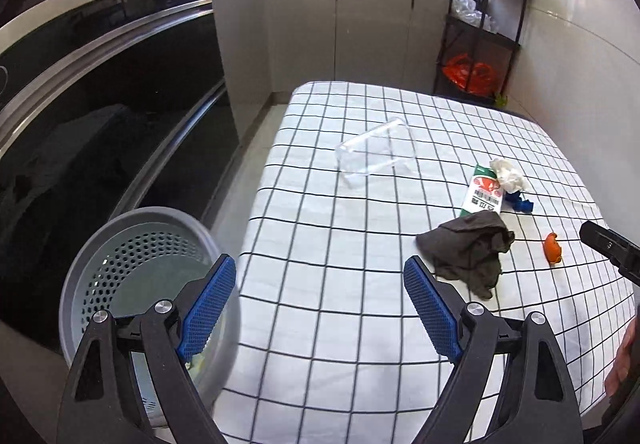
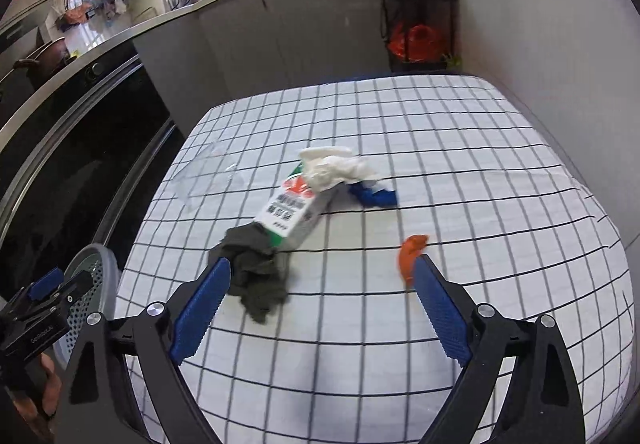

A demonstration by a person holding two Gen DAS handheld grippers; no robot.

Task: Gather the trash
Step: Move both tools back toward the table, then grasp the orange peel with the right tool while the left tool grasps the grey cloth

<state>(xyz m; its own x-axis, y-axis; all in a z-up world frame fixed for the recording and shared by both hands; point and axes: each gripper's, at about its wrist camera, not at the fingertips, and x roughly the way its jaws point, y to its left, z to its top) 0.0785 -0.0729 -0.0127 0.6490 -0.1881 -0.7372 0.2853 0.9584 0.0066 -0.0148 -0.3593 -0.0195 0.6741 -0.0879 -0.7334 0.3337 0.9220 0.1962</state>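
Both grippers' fingers spread, empty | dark rag touching carton | bin beside table

Checked tablecloth under the fingers; black oven front far left; black shelf rack far ahead-right.

Crumpled rag, carton, orange peel on table.

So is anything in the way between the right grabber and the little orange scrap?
No, nothing visible. The right gripper is open and empty, and the orange scrap lies alone on the checked cloth, right by its right finger.
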